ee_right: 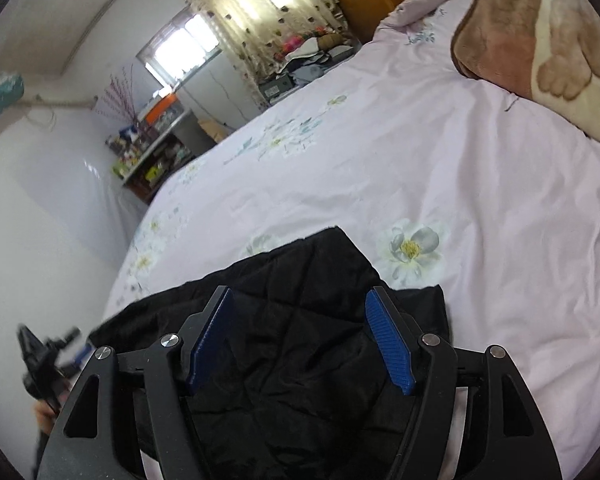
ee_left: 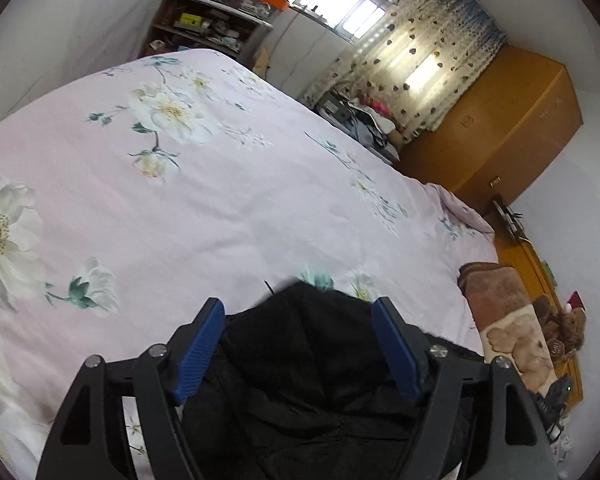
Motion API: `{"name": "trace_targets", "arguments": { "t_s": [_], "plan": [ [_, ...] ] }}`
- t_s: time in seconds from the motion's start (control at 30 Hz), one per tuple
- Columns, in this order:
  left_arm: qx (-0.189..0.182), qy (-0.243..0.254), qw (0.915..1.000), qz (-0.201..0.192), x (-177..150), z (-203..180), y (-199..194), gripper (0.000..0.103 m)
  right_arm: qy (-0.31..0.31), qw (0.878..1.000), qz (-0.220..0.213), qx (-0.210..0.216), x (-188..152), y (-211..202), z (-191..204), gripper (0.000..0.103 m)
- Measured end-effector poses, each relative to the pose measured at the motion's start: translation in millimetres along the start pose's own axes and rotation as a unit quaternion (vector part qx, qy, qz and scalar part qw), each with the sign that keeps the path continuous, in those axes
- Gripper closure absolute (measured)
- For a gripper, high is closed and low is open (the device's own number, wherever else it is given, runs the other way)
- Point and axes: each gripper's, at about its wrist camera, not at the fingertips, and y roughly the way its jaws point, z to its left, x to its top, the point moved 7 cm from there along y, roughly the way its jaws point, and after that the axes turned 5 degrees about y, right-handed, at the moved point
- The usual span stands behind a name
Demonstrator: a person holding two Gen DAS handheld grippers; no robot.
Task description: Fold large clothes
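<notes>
Both sets of jaws stand wide and hold nothing. The left gripper (ee_left: 299, 308) hangs over the near edge of the jacket (ee_left: 300, 364), its blue pads (ee_left: 202, 350) spread to either side of a rounded hump of black cloth and clear of it. The right gripper (ee_right: 299, 298) does the same over the quilted panel of the same jacket (ee_right: 300, 344), pads apart, the fabric lying loose beneath them rather than pinched.

The jacket sits at the near side of the bed (ee_left: 220, 208), bunched into a thick dark pile on the pink flowered cover, with one corner pointing out toward the middle of the mattress. In the right view, the left gripper (ee_right: 40, 364) shows as a blur at the far left, just off the pile's edge.

Further off, a brown blanket (ee_right: 540, 52) lies near the head of the bed, and beyond the bed are a shelf (ee_left: 208, 20), a curtain (ee_left: 416, 68) and a wardrobe (ee_left: 496, 128).

By my reckoning at least one fold is already in: the cloth looks doubled over and compact. How neat it is I cannot tell; the pile still looks lumpy, so smoothing or another fold likely remains.
</notes>
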Motion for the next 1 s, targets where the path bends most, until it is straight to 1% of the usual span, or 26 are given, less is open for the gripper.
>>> {"name": "trace_targets", "arguments": {
  "t_s": [0.03, 0.1, 0.17, 0.23, 0.27, 0.3, 0.33, 0.37, 0.4, 0.43, 0.5, 0.53, 0.57, 0.63, 0.67, 0.7, 0.8, 0.87, 0.9, 0.97, 1.0],
  "plan": [
    [0.002, -0.001, 1.0000, 0.005, -2.2, 1.7, 2.4, 0.025, -0.014, 1.000, 0.005, -0.010, -6.7, 4.9, 0.0, 0.034],
    [-0.001, 0.016, 0.9997, 0.020, -12.5, -2.1, 9.7, 0.025, -0.042, 0.999, 0.012, -0.026, -20.9, 13.1, 3.0, 0.034],
    [-0.006, 0.054, 0.9978, 0.037, -29.7, -14.3, 20.4, 0.025, -0.068, 0.997, 0.013, -0.026, -35.4, 16.1, 12.0, 0.034],
    [-0.013, 0.093, 0.9938, 0.059, -51.3, -28.3, 35.1, 0.025, -0.104, 0.994, 0.016, -0.022, -52.9, 23.2, 24.8, 0.034],
    [-0.011, 0.112, 0.9912, 0.070, -61.9, -34.4, 43.8, 0.025, -0.126, 0.992, 0.020, -0.026, -61.9, 30.4, 30.8, 0.034],
    [-0.004, 0.132, 0.9881, 0.079, -71.0, -39.5, 53.5, 0.025, -0.148, 0.988, 0.025, -0.036, -70.2, 40.1, 34.8, 0.034],
    [0.010, 0.154, 0.9847, 0.081, -76.4, -42.5, 63.6, 0.025, -0.163, 0.985, 0.028, -0.051, -74.7, 48.7, 35.0, 0.034],
    [0.036, 0.177, 0.9805, 0.077, -77.7, -43.0, 75.0, 0.025, -0.178, 0.980, 0.030, -0.079, -76.9, 61.9, 31.8, 0.034],
    [0.062, 0.190, 0.9772, 0.071, -76.2, -39.7, 85.1, 0.025, -0.188, 0.976, 0.029, -0.105, -75.7, 73.4, 26.6, 0.034],
    [0.080, 0.195, 0.9753, 0.064, -72.8, -35.9, 93.2, 0.025, -0.191, 0.974, 0.027, -0.120, -72.8, 82.0, 20.8, 0.034],
    [0.109, 0.204, 0.9720, 0.043, -66.6, -23.8, 107.8, 0.022, -0.179, 0.975, 0.022, -0.132, -64.9, 97.1, 5.9, 0.034],
    [0.117, 0.195, 0.9728, 0.041, -67.2, -16.5, 114.2, 0.020, -0.175, 0.974, 0.020, -0.140, -62.9, 101.9, 0.1, 0.034],
    [0.116, 0.180, 0.9758, 0.042, -69.2, -7.3, 120.4, 0.018, -0.169, 0.974, 0.018, -0.147, -61.6, 106.6, -6.1, 0.034],
    [0.110, 0.159, 0.9806, 0.034, -72.2, 5.3, 126.2, 0.018, -0.152, 0.976, 0.014, -0.153, -61.2, 115.6, -19.8, 0.034],
    [0.109, 0.151, 0.9821, 0.031, -72.9, 7.7, 126.8, 0.018, -0.144, 0.977, 0.012, -0.156, -61.7, 118.2, -25.1, 0.034],
    [0.112, 0.154, 0.9813, 0.030, -73.2, 7.5, 126.7, 0.018, -0.139, 0.977, 0.011, -0.158, -61.9, 119.9, -28.7, 0.034],
    [0.125, 0.163, 0.9778, 0.044, -69.8, 1.7, 124.4, 0.018, -0.140, 0.976, 0.016, -0.167, -60.9, 118.4, -28.2, 0.034],
    [0.134, 0.166, 0.9756, 0.051, -61.7, -6.6, 113.7, 0.021, -0.136, 0.975, 0.027, -0.173, -57.1, 109.1, -21.7, 0.035],
    [0.132, 0.171, 0.9754, 0.045, -55.7, -14.7, 106.3, 0.023, -0.134, 0.976, 0.021, -0.168, -52.8, 100.1, -15.5, 0.035],
    [0.106, 0.186, 0.9767, 0.020, -44.0, -35.8, 94.0, 0.023, -0.139, 0.980, -0.001, -0.145, -45.0, 84.0, 0.2, 0.035],
    [0.099, 0.197, 0.9753, 0.011, -38.6, -45.1, 93.0, 0.023, -0.145, 0.980, -0.012, -0.134, -39.0, 77.7, 9.8, 0.035]
  ]
}}
